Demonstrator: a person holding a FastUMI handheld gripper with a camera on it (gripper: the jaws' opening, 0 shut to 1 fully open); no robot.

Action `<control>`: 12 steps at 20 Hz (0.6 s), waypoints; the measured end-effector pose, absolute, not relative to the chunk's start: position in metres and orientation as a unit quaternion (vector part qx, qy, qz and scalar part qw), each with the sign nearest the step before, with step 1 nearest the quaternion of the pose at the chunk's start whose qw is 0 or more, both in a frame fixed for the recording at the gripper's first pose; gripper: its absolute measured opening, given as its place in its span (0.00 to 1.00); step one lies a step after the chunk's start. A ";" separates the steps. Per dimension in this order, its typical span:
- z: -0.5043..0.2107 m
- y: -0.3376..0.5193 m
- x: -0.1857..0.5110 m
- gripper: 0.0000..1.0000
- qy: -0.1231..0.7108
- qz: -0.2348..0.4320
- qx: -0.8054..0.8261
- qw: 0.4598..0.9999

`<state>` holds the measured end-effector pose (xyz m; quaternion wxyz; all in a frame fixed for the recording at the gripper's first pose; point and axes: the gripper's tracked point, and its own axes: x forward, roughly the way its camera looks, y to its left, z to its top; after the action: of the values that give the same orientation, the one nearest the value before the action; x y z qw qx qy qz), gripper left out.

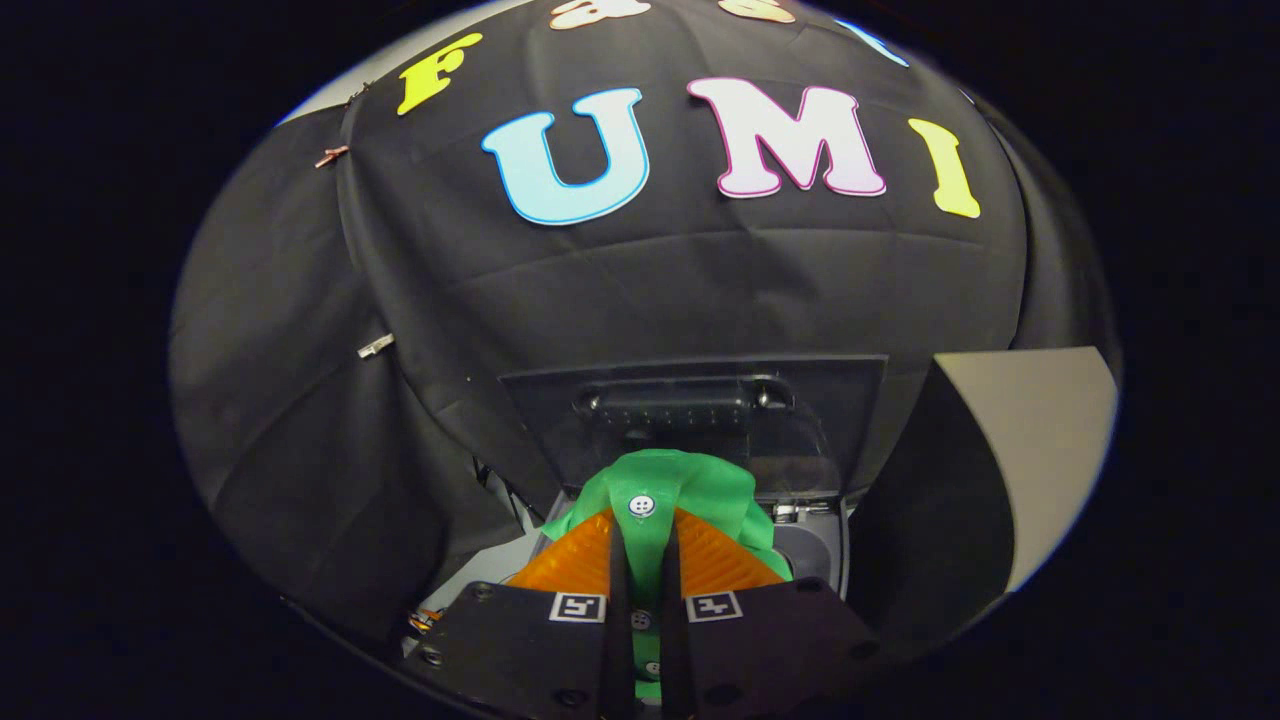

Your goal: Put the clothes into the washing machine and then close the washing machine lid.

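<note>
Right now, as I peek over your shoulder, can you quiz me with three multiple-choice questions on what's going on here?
1. Where is the green garment?
A. pinched between the gripper's fingers
B. hanging on the booth wall
C. lying on the floor

2. What colour is the button on the garment?
A. red
B. white
C. black

3. How is the washing machine lid?
A. shut
B. taken off
C. raised open

Answers:
1 A: cloth is squeezed in the narrow gap between both fingers.
2 B: a pale four-hole button sits just above the fingertips.
3 C: the dark lid stands up behind the garment.
</note>
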<state>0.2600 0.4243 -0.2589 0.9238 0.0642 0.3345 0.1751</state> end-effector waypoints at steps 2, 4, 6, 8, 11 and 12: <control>-0.290 0.432 0.266 0.14 0.342 0.174 0.064 0.921; -0.321 0.435 0.271 0.14 0.356 0.170 0.063 0.917; -0.353 0.438 0.273 0.14 0.368 0.165 0.060 0.913; -0.375 0.440 0.273 0.14 0.372 0.164 0.056 0.912; -0.401 0.440 0.277 0.15 0.371 0.161 0.041 0.914; -0.410 0.437 0.277 0.14 0.379 0.157 0.033 0.912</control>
<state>0.2766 0.4374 -0.4098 0.9116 0.0328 0.3787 0.1566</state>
